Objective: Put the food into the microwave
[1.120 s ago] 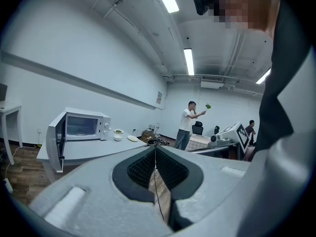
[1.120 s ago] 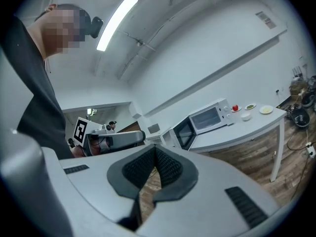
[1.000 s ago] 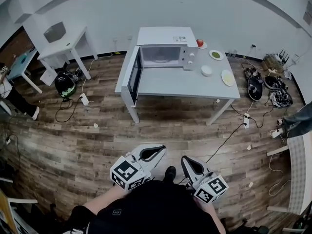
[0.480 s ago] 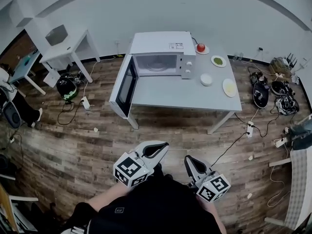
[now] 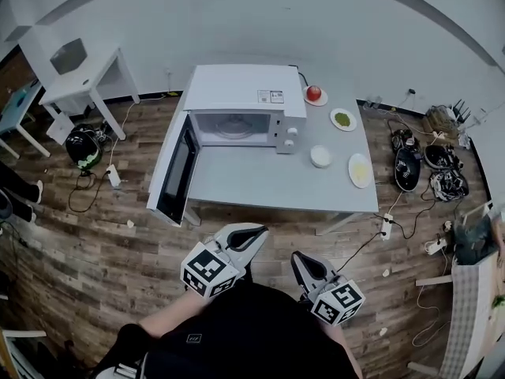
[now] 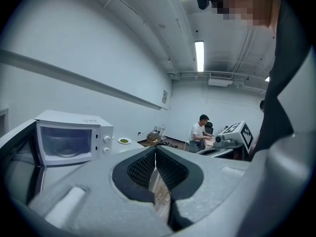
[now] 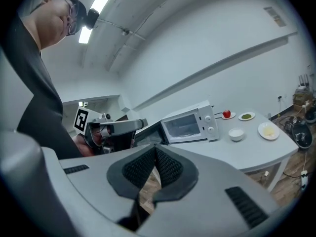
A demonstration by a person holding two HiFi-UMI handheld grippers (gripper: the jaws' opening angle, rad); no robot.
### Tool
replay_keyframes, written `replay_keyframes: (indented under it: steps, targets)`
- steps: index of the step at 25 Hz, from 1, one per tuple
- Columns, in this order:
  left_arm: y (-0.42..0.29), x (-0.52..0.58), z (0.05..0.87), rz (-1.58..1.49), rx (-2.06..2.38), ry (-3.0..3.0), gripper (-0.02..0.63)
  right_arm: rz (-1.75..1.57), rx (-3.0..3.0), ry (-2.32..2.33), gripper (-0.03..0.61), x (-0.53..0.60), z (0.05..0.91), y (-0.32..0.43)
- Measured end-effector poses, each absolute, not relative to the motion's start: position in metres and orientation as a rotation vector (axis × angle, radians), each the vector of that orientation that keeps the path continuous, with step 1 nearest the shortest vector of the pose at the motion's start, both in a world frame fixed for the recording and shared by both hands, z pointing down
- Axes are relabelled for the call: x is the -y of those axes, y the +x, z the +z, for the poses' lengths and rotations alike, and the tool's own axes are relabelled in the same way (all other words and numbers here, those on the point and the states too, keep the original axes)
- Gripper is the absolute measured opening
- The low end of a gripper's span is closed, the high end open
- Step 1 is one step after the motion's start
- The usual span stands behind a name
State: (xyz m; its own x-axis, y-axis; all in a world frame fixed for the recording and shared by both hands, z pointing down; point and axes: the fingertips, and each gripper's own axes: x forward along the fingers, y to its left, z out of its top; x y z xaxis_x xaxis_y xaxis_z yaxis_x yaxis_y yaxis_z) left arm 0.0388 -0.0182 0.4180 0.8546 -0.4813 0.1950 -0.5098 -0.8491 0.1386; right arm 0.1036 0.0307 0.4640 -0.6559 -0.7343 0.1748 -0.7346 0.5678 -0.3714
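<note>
The left gripper (image 5: pixel 248 238) and the right gripper (image 5: pixel 303 264) both have their fingers (image 6: pixel 143 169) pressed together on nothing. Well ahead of them on the worktop (image 5: pixel 260 186) stands the open microwave (image 5: pixel 237 101). The plates of food (image 5: pixel 342 119) lie ahead-right, beside it.

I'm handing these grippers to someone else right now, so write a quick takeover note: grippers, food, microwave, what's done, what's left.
Grippers: left gripper and right gripper both have jaws shut on nothing, held short of the table.
The microwave sits on the table's left part, door swung open, no food seen inside.
Food, all on the table right of it: red fruit on a small plate, green-food plate, white bowl, yellow-food plate.
Done: door open. Left: pick up the food and set it inside.
</note>
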Motion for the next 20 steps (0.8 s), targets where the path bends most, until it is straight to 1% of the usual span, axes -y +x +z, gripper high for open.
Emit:
replay_keyframes:
  steps: [7, 14, 17, 20]
  targets:
    - [0.034, 0.126, 0.397, 0.226, 0.783, 2.876, 0.009, 0.59, 2.721, 1.345, 0.014, 0.089, 0.454, 0.119]
    - [0.041, 0.193, 0.41, 0.228, 0.789, 2.839, 0.009, 0.497, 2.658, 1.322, 0.014, 0.163, 0.464, 0.13]
    - [0.054, 0.217, 0.423, 0.225, 0.817, 2.809, 0.009, 0.385, 2.593, 1.314, 0.015, 0.19, 0.466, 0.156]
    - [0.068, 0.245, 0.433, 0.229, 0.894, 2.797, 0.009, 0.344, 2.556, 1.327, 0.015, 0.221, 0.471, 0.19]
